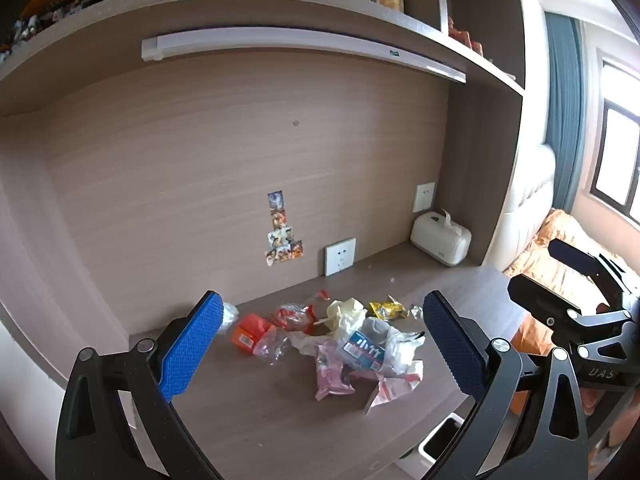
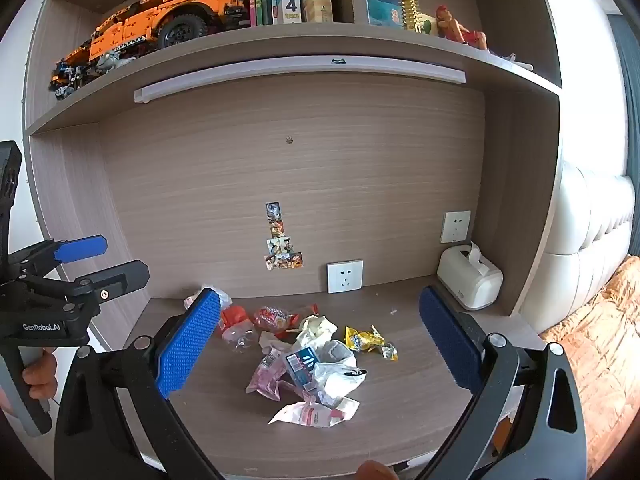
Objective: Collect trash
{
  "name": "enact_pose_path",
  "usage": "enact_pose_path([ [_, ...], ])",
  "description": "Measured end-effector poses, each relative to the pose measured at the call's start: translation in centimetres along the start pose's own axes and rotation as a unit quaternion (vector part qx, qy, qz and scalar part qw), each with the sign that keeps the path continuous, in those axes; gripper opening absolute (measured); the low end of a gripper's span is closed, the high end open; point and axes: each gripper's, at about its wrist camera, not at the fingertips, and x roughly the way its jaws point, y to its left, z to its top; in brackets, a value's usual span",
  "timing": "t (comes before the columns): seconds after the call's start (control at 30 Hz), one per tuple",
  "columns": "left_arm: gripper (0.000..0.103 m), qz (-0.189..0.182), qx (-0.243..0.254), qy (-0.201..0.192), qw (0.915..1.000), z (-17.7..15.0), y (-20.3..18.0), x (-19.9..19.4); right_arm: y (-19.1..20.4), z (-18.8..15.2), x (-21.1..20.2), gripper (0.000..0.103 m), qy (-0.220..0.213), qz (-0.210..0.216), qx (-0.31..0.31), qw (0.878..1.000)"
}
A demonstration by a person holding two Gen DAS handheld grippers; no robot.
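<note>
Trash pile (image 1: 340, 344) on desk (image 1: 260, 412), left gripper (image 1: 324, 344) and right gripper (image 2: 320, 350) raised before it, jaws wide, empty

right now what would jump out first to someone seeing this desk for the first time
A heap of crumpled wrappers lies in the middle of the wooden desk, with both grippers open above it, holding nothing. On the shelf above sits a big orange toy truck at the left, and a white tissue box stands in the desk's back right corner.
</note>
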Motion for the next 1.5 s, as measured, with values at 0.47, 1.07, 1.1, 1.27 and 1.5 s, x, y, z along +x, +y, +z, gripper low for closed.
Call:
enact_pose_path([
  [0.47, 0.098, -0.01, 0.004, -0.002, 0.9999, 0.1, -0.1, -0.2, 0.2, 0.1, 0.1, 0.099, 0.001, 0.005, 0.0, 1.0],
  [1.07, 0.098, -0.013, 0.003, -0.005, 0.9999, 0.0, -0.1, -0.3, 0.3, -0.2, 0.6, 0.099, 0.006, 0.004, 0.001, 1.0],
  [1.1, 0.098, -0.012, 0.003, -0.004, 0.9999, 0.0, -0.1, -0.3, 0.3, -0.2, 0.6, 0.099, 0.006, 0.003, 0.0, 1.0],
  [1.27, 0.098, -0.012, 0.003, -0.004, 0.9999, 0.0, 0.0, -0.2, 0.4, -0.1, 0.9, 0.099, 0.009, 0.005, 0.001, 1.0],
  [1.5, 0.098, -0.013, 0.002, -0.003, 0.9999, 0.0, 0.0, -0.1, 0.4, -0.1, 0.9, 0.099, 0.008, 0.007, 0.001, 1.0],
])
